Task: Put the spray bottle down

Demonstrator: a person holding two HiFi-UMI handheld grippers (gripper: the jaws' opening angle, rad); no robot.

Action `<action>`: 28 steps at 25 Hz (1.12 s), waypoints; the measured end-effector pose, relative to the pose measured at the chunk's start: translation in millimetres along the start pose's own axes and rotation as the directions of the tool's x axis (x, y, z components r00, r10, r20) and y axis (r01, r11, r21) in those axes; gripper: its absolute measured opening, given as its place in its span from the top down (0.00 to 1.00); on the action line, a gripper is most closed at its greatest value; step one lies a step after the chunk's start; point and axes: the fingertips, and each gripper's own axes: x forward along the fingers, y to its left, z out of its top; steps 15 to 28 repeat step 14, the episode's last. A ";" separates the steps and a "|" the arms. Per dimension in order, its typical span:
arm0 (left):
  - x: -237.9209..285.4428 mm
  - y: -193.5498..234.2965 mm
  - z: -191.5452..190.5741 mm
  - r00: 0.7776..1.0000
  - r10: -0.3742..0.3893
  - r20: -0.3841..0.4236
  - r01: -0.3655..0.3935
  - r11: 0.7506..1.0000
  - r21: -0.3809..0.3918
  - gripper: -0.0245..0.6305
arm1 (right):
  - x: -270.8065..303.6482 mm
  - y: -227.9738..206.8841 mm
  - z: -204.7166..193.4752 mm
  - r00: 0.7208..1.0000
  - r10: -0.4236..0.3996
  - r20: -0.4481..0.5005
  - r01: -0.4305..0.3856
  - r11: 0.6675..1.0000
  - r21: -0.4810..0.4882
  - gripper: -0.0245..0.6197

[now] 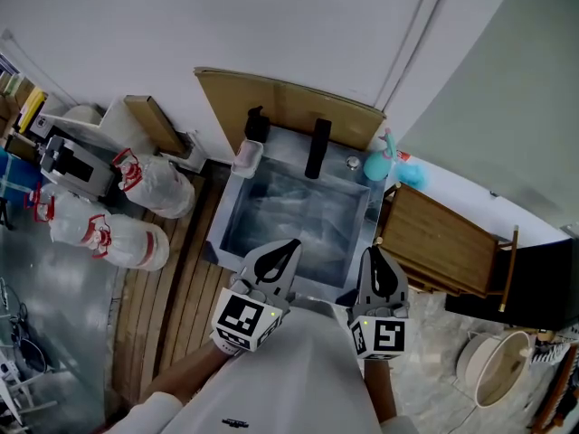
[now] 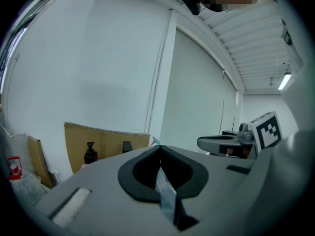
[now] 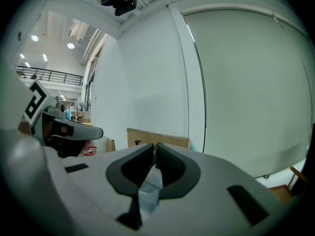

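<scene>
The left gripper (image 1: 291, 244) and right gripper (image 1: 373, 253) are hovering side by side over the near edge of the sink (image 1: 220, 229), each with its jaws pressing together on nothing. The teal spray bottle (image 1: 377, 164) is standing at the sink's back right corner, well apart from both.

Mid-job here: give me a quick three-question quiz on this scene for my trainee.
1. True or false: the spray bottle stands at the sink's right back corner, in neither gripper.
2. What stands at the sink's back edge, near the middle? A. black faucet B. kettle C. mug
3. Fill in: the jaws of the left hand-held gripper and right hand-held gripper are ____.
Key: 1 true; 2 A; 3 shut.
</scene>
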 end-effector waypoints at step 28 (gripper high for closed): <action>-7.8 -2.0 -2.1 1.000 -0.004 0.003 0.004 1.000 0.008 0.96 | -8.2 -2.7 0.8 1.000 -0.021 0.001 0.021 1.000 0.016 0.93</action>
